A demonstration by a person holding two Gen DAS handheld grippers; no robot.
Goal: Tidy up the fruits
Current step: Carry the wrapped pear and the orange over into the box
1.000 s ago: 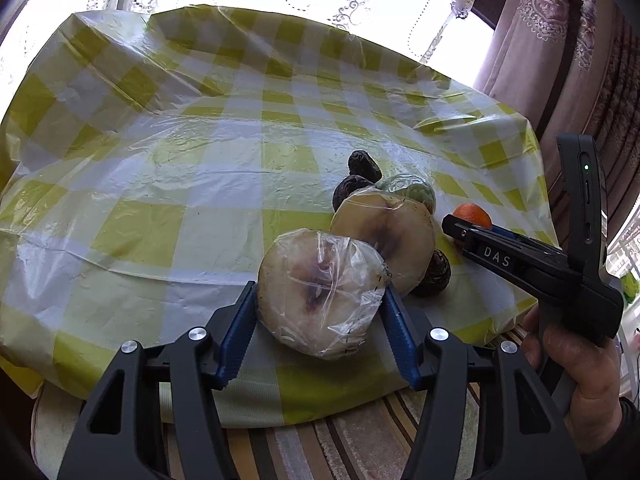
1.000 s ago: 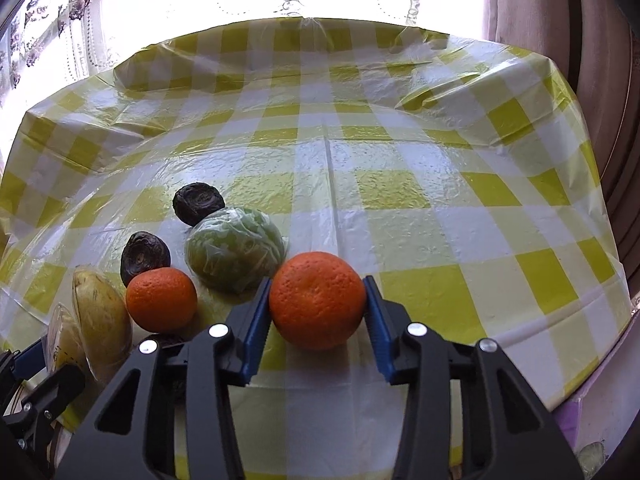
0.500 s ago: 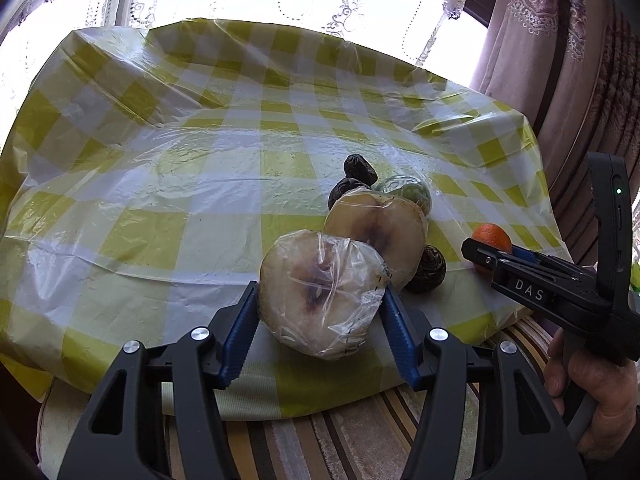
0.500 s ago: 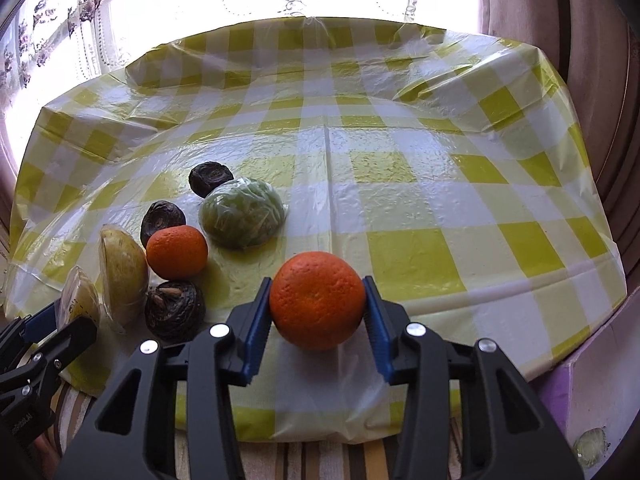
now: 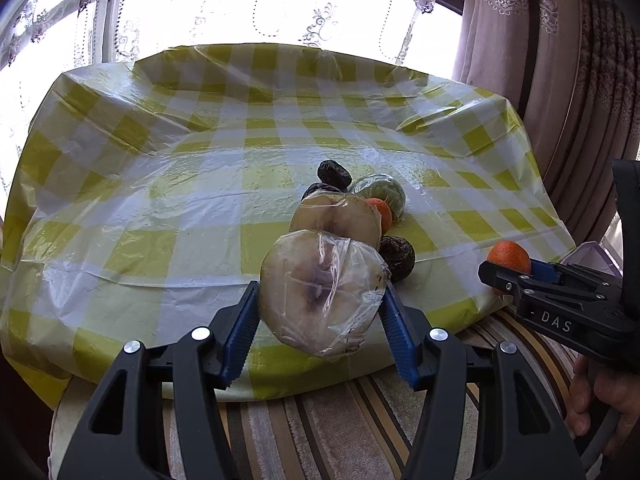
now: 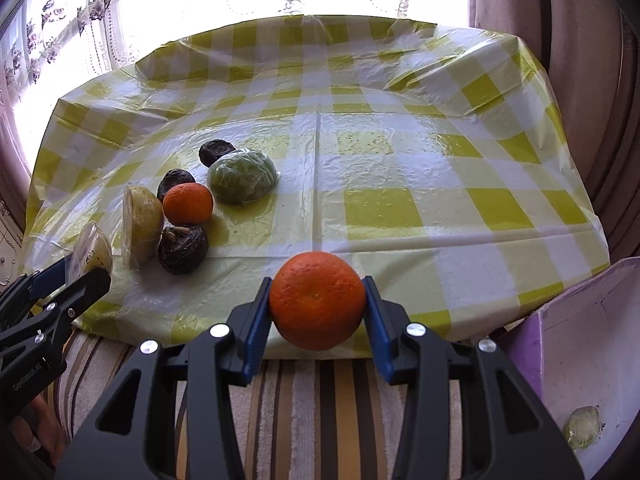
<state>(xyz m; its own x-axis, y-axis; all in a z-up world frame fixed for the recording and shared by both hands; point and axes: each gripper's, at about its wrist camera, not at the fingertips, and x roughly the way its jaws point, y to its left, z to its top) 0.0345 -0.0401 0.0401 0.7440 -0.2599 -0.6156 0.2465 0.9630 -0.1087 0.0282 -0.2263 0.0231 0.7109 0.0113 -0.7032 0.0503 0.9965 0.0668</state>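
The left gripper [image 5: 322, 322] is squeezing a wrapped fruit half [image 5: 322, 298] between its blue pads [image 5: 240, 336]. It is holding it up over the near edge of the table [image 5: 120, 208], which is wearing a yellow checked cloth.

The right gripper [image 6: 316, 312] is squeezing an orange [image 6: 317, 300] between its blue pads [image 6: 256, 328]. It is holding the orange over the near edge too, further toward the right corner.

More fruit is sitting in a bunch on the table, nearer the left side. A second wrapped half [image 6: 142, 226] is standing on its edge. A small orange [image 6: 188, 203] is sitting right beside it. A dark wrinkly fruit [image 6: 183, 249] is lying just in front of that orange, closest to the near edge. Two more dark fruits [image 6: 176, 182] are sitting behind. A green wrapped fruit [image 6: 243, 182] is lying at the back of the bunch.

A purple box [image 6: 576, 360] is standing open below the right corner, with one pale wrapped fruit [image 6: 582, 427] lying inside. A striped rug [image 6: 320, 408] is lying under the grippers.
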